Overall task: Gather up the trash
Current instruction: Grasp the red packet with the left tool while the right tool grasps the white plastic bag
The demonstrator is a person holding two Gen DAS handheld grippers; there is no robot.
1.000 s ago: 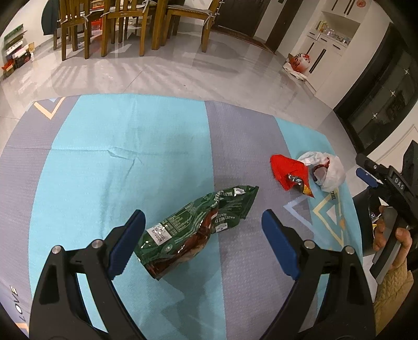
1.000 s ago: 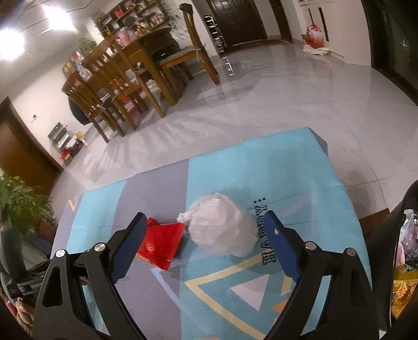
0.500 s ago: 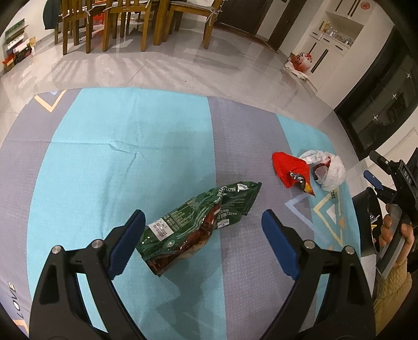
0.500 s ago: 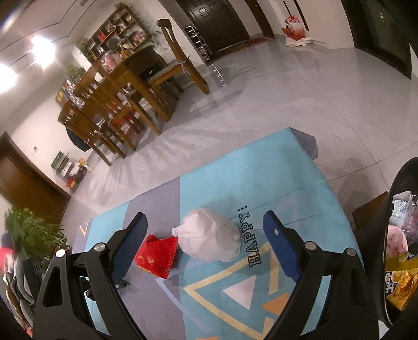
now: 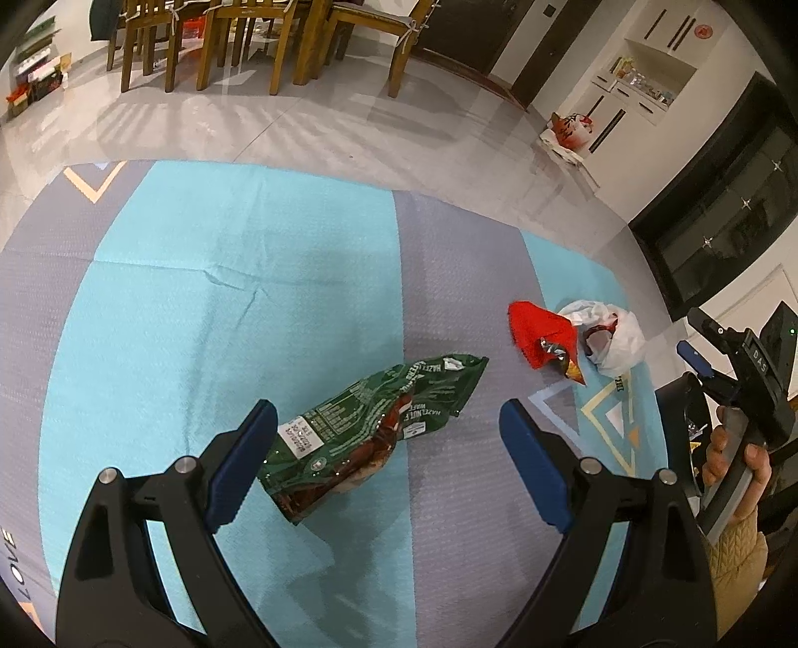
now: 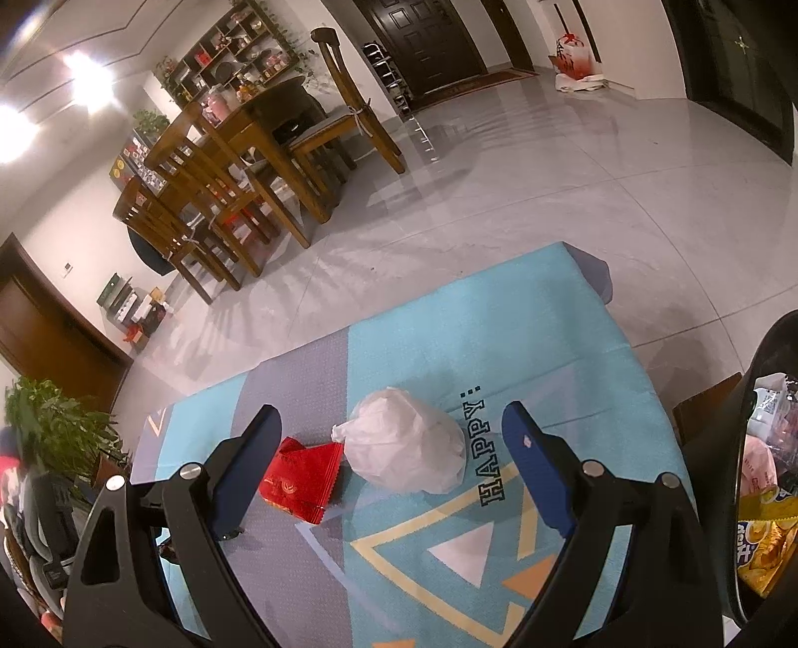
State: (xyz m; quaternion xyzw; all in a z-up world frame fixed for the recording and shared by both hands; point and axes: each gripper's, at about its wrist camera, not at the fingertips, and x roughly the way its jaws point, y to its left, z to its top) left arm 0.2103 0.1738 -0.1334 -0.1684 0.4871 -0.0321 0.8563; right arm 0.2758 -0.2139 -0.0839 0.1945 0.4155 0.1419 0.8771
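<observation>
We see a big rug (image 5: 239, 279) on the floor, with blue and grey stripes and yellow triangles. Three bits of trash lie on it. A green snack bag (image 5: 369, 428) lies flat near the middle of the rug. Our left gripper (image 5: 386, 448) hangs over it with its fingers (image 5: 244, 463) spread wide, and the bag's near end sits between them, not squeezed. Nothing stands in the way there.

Closer to the right edge of the rug lie a red wrapper (image 6: 301, 473) and a white plastic bag (image 6: 406, 448). They lie just beside each other, the red one on the left in the right wrist view. Our right gripper (image 6: 394, 463) hangs above them with its fingers (image 6: 536, 473) let go and wide apart, holding nothing. The word HAPPY is printed on the rug next to the white bag.

Past the right edge of the rug stands a black trash bin (image 6: 748, 448) with yellow snack packs inside. In the left wrist view a hand (image 5: 733, 458) in a tan sleeve holds the right gripper's handle.

The floor (image 6: 523, 189) around the rug is shiny grey tile. Far off stand wooden chairs (image 6: 339, 114) and a wooden dining table, a shelf, a dark door (image 6: 424, 40) and a green plant (image 6: 55, 428).
</observation>
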